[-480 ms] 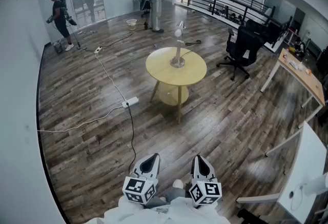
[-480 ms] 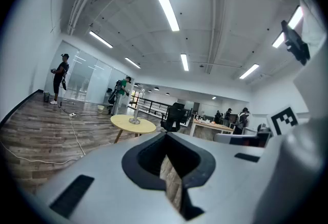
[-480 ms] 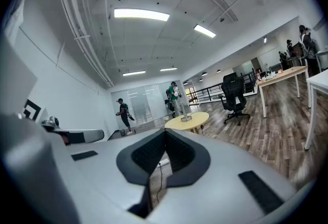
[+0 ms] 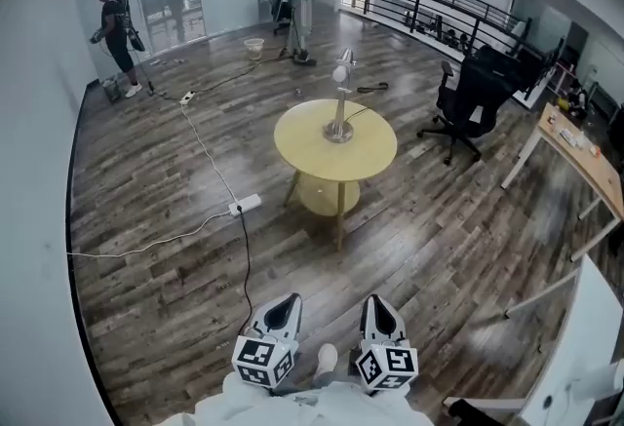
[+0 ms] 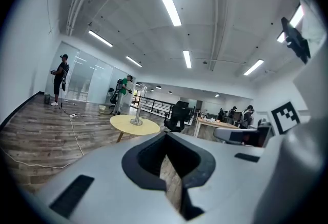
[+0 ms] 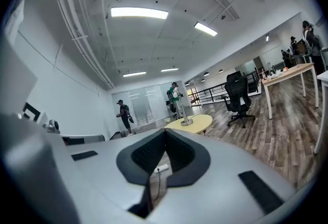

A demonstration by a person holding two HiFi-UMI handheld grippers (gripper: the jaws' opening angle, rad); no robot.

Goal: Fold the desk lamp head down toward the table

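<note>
Much open floor (image 4: 439, 249) rings the round table (image 4: 310, 159).

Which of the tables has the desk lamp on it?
The round yellow table, mid-floor, bears the upright desk lamp; the long wooden desk at the right edge has none.

Black office chair (image 4: 475, 93), white power strip (image 4: 246, 205) on wood floor (image 4: 156, 180), perhaps a bucket (image 4: 253, 46) beyond.
</note>
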